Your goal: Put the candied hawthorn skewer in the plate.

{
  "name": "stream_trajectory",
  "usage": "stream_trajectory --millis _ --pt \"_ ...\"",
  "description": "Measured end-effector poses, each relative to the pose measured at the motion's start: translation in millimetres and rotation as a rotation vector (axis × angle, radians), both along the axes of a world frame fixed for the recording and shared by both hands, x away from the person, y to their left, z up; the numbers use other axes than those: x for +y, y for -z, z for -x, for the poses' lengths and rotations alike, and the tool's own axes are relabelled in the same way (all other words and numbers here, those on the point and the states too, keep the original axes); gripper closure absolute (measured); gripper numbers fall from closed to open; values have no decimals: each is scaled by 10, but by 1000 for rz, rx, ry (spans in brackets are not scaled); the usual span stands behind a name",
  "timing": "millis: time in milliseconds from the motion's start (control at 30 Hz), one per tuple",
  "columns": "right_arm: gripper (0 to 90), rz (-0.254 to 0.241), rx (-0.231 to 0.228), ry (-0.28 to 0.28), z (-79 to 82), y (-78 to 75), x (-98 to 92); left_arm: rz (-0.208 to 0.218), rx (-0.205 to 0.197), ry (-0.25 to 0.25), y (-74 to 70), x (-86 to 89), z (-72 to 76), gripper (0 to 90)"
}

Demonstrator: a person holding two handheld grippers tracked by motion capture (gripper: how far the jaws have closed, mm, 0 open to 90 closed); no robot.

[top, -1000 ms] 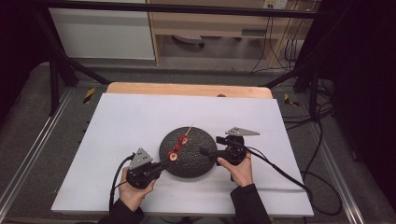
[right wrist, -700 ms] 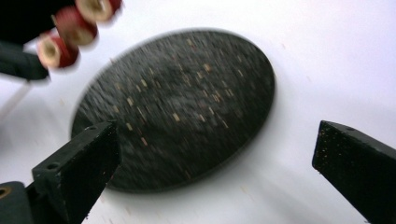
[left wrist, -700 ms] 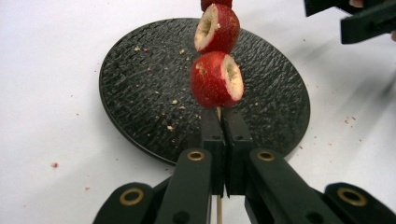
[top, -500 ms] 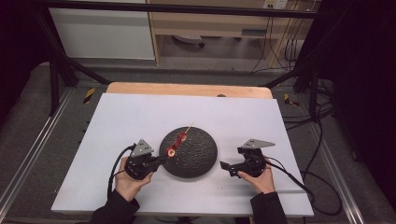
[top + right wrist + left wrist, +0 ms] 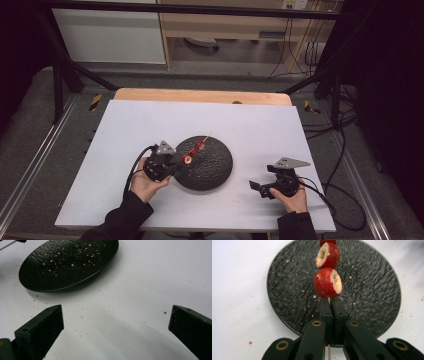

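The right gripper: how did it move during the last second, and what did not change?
The right gripper left the black plate's right edge and drew back to the person's right, onto the bare white table, jaws open. The left gripper moved little and still clamps the skewer with its strawberries over the plate. The plate itself stayed in place.

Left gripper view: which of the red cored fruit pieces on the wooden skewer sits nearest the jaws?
The lowest red fruit piece, its pale cored opening facing right, sits just above the closed left gripper; the next piece opens left.
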State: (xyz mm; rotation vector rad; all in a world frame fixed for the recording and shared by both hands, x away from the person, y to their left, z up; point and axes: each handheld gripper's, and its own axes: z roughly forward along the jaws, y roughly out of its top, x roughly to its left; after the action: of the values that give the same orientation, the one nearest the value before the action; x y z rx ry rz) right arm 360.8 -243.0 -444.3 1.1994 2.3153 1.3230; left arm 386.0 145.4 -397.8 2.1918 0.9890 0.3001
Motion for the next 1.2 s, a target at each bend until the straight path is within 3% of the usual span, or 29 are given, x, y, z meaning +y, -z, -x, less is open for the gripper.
stream_trajectory --millis 267,600,933,1067,1200 --pt "6 8 7 1 28 52 -45 -77 52 4 110 -124 -99 883" --pt "9 -4 10 5 47 54 -74 -127 92 4 204 -242 -124 883" --pt "6 -8 5 10 54 46 -91 -123 67 14 230 -250 -120 873" --pt "6 -4 5 11 50 53 -86 -97 53 26 218 -184 -102 800" --pt "6 -4 5 14 52 52 -88 -72 25 36 185 -74 -55 664"
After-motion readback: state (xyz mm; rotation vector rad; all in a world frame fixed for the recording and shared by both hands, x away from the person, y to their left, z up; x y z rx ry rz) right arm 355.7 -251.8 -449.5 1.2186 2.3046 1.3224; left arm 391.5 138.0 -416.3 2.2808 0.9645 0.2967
